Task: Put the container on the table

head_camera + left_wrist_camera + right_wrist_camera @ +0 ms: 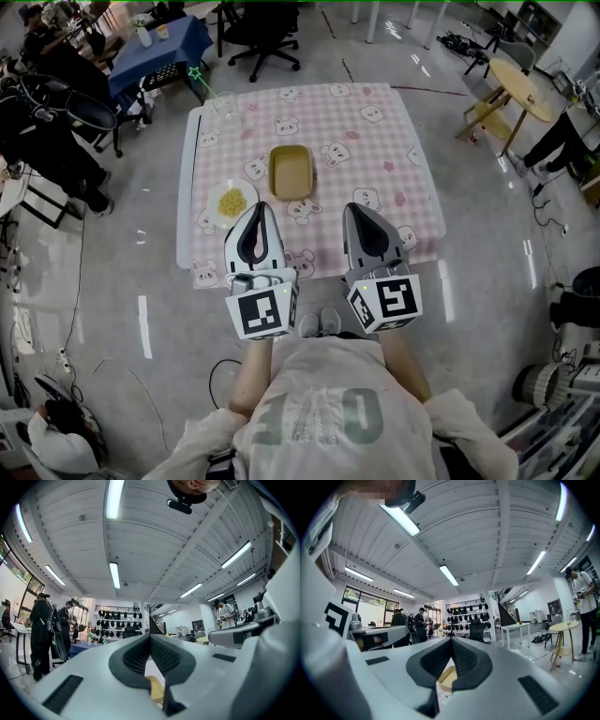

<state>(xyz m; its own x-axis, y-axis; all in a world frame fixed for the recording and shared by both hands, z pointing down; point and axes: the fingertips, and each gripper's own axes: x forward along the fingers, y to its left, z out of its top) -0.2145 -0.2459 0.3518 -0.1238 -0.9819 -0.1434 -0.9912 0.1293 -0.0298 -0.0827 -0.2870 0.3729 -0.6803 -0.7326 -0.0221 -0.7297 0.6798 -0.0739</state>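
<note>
Pink checked cloth (375, 159) covers the desk (187, 187), and the tan container (291, 172) stands open side up near its middle, just beside a white plate (231, 202) of yellow food. The left tongs (260, 211) and right tongs (356, 211) hover over the near edge, each pressed together on nothing, apart from the container.

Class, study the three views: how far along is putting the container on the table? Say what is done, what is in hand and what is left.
Done, by the look of it: the yellow container stands upright on the table. In hand: nothing; the left gripper and right gripper are shut and empty, hanging over the near edge, short of the container. Left: seemingly nothing.
</note>
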